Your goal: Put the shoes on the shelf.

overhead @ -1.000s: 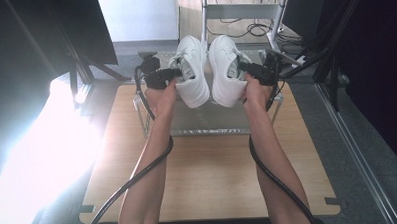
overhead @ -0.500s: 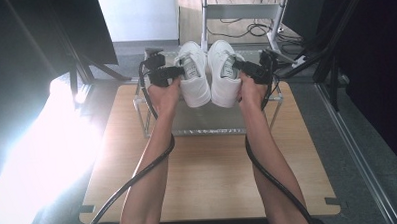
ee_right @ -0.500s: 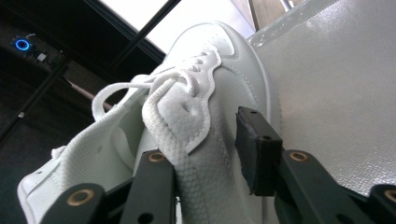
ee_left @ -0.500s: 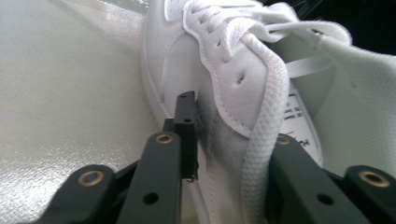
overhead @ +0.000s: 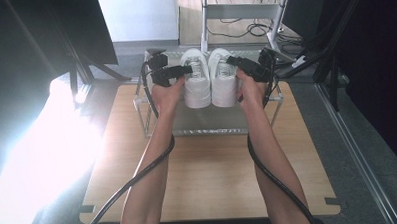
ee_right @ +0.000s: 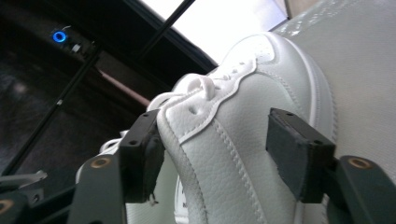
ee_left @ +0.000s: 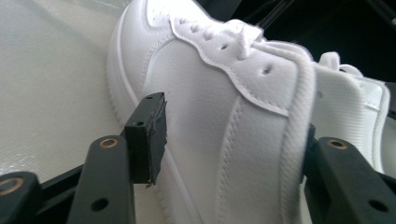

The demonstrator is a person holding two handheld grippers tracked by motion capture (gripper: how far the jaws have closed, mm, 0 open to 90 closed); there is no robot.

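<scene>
Sneakers are set side by side on a clear rack (overhead: pixel 152 124) at the far edge of the worktop (overhead: pixel 209 176). The left sneaker (overhead: pixel 197 82) is straddled by the left gripper (overhead: pixel 184 70), its fingers apart around the collar. The right sneaker (overhead: pixel 224 80) is likewise bracketed, unclamped, by the right gripper (overhead: pixel 235 62).

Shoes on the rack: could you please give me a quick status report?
Left tool astride left shoe, jaws apart. Right tool astride right shoe, jaws apart. Pair side by side on clear rack. Nothing in the way.
</scene>
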